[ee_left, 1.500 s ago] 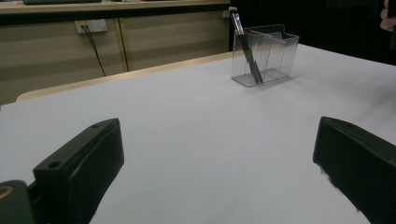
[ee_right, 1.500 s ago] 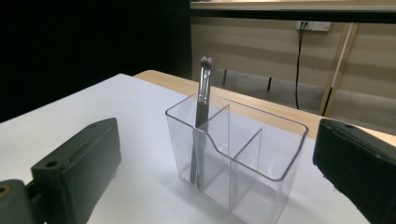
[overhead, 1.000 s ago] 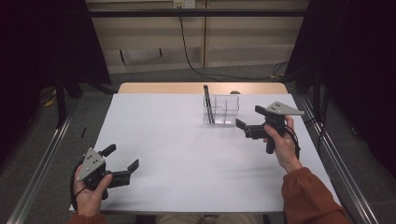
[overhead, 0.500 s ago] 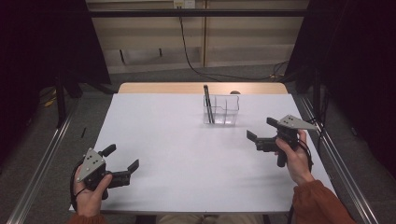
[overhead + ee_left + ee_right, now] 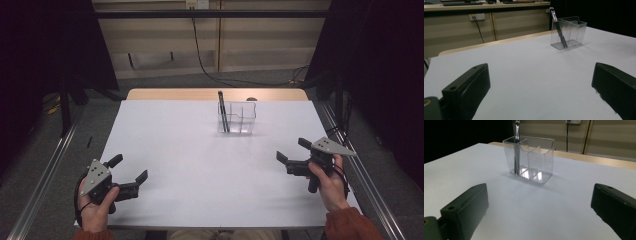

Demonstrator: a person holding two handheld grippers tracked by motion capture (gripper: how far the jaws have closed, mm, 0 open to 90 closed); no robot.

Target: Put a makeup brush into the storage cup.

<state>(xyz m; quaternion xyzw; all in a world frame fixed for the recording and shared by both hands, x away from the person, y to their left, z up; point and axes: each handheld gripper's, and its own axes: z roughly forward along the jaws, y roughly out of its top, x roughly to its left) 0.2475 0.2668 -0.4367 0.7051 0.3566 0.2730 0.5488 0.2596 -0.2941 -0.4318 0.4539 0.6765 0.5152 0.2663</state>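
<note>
The clear box (image 5: 237, 118) stands near the far edge of the white table (image 5: 200, 165), with a dark brush (image 5: 222, 110) leaning inside its left part. The brush's bottom end is hard to see through the plastic. The left gripper (image 5: 131, 172) and the right gripper (image 5: 290, 151) are both well away from the box, nearer the person, each with its jaws wide apart and nothing between them.

Organizer (image 5: 530, 160): clear glossy plastic, smooth walls, reflective floor. Brush (image 5: 558, 28): dark glossy handle, shiny metal-looking ferrule. Table (image 5: 200, 150): matt white top, smooth; pale wood-look far edge. Left gripper (image 5: 131, 175), right gripper (image 5: 290, 156): matt black plastic jaws, grey matt plates. Sleeve (image 5: 350, 225): rust-coloured cloth.
</note>
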